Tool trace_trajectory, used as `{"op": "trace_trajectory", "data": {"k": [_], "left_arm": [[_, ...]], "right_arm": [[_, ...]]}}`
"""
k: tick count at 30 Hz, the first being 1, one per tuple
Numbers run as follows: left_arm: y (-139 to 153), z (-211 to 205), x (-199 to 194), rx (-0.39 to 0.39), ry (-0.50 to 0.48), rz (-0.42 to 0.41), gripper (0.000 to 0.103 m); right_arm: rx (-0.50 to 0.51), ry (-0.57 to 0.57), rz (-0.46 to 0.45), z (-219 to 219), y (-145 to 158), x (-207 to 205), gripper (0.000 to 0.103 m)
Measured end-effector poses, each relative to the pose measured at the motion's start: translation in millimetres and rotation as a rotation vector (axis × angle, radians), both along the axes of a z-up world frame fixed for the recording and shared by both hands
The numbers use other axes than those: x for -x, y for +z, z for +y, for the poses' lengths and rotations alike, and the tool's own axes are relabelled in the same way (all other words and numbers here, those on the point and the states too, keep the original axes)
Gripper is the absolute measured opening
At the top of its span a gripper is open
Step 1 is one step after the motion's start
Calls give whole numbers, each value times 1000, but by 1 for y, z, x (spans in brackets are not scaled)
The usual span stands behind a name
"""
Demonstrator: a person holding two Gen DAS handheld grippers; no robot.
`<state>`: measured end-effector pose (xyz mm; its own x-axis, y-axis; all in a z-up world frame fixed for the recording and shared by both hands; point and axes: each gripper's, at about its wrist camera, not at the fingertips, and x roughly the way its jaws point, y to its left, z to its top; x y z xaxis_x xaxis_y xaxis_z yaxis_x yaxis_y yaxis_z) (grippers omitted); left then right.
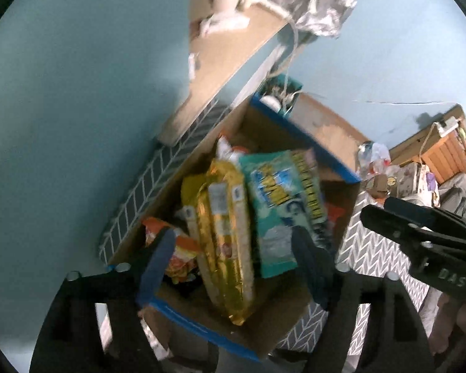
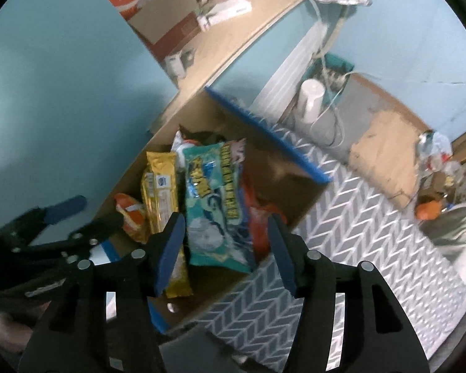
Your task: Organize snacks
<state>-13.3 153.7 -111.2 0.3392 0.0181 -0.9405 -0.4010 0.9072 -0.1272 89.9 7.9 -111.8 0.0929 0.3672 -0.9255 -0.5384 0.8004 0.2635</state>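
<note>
Cardboard box [image 1: 220, 332] with blue-taped flaps sits on a grey chevron-patterned surface [image 2: 357, 217] by a blue wall; can't tell if that surface is floor or mat. Snacks stand inside it: gold packet [image 1: 223, 236] in the middle, teal packet [image 1: 276, 205] leaning against it on one side, orange packet [image 1: 177, 248] lower on the other, something red [image 2: 258, 217] beyond the teal one.

Left gripper [image 1: 236, 267] over the box, fingers [image 1: 157, 264] wide apart, nothing clamped; gold packet shows in the gap but no contact visible. Right gripper [image 2: 225, 251] also above the box, fingers [image 2: 167, 255] partly apart, empty, teal packet below the gap.

Handling, as a guess: all are light, soft film bags, glossy so likely slippery, contents probably crushable. Gold packet looks long and stiffer, so take it across the narrow width near mid-length. Teal bag: pinch the flat sealed top edge, not the puffed belly. Blur limits detail.
</note>
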Motion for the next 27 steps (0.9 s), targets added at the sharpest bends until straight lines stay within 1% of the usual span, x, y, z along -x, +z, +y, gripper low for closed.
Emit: {"op": "trace_trajectory", "data": {"k": [3, 5, 6, 9, 10, 13, 17, 20, 27], "left_arm": [[21, -8, -3, 2, -26, -45, 80], [32, -10, -7, 28, -37, -75, 80], [38, -12, -6, 33, -39, -90, 81], [51, -20, -6, 17, -57, -123, 84], [57, -23, -6, 4, -67, -136, 87], [71, -32, -4, -35, -91, -175, 87], [84, -40, -1, -79, -121, -190, 90], [89, -45, 1, -94, -138, -197, 90], [97, -53, 5, -108, -147, -206, 90]], "right_arm": [[-5, -12, -35, -12, 15, 2, 58], [-11, -21, -64, -18, 27, 4, 63], [-14, -28, -79, -22, 33, 5, 64], [-34, -41, -100, -31, 47, 5, 64], [-37, -50, -112, -35, 54, 6, 64], [-48, -63, -134, -41, 66, 8, 64], [-62, -80, -166, -50, 82, 12, 70], [-73, -89, -180, -54, 91, 16, 70], [-81, -112, -194, -64, 99, 24, 70]]}}
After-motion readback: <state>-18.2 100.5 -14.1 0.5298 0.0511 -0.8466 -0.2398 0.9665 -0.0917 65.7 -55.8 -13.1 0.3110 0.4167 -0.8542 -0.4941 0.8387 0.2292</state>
